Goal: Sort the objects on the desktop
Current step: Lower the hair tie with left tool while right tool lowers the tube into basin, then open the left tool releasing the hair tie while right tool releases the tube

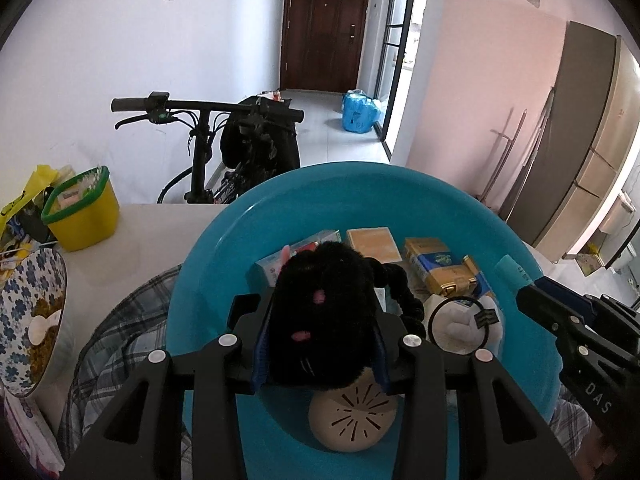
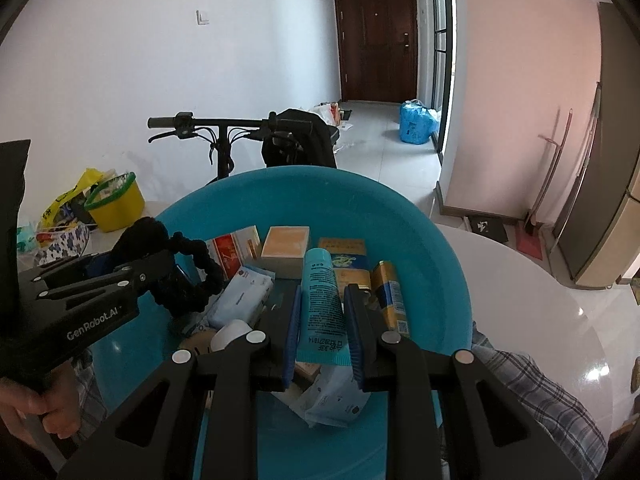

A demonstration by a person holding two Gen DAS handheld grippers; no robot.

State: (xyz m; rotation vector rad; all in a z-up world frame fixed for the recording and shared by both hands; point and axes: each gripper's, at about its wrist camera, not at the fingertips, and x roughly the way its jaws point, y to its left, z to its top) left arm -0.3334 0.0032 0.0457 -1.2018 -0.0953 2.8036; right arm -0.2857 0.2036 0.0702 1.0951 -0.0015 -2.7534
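Observation:
A blue basin (image 1: 224,240) holds several boxes, a beige round disc (image 1: 352,420), a white pad with a black hair tie (image 1: 460,328) and gold-blue packs (image 1: 440,268). My left gripper (image 1: 318,300) is shut on a black plush toy (image 1: 324,312) with a black scrunchie-like loop, above the basin. In the right wrist view my right gripper (image 2: 322,300) is shut on a teal tube (image 2: 322,304), held over the basin (image 2: 420,240); the left gripper with the plush toy (image 2: 148,236) shows at left.
A yellow tub with a green rim (image 1: 82,212) and a floral bowl of food (image 1: 28,316) stand on the white table at left. Plaid cloth (image 1: 116,344) lies under the basin. A bicycle (image 1: 208,112) stands behind the table.

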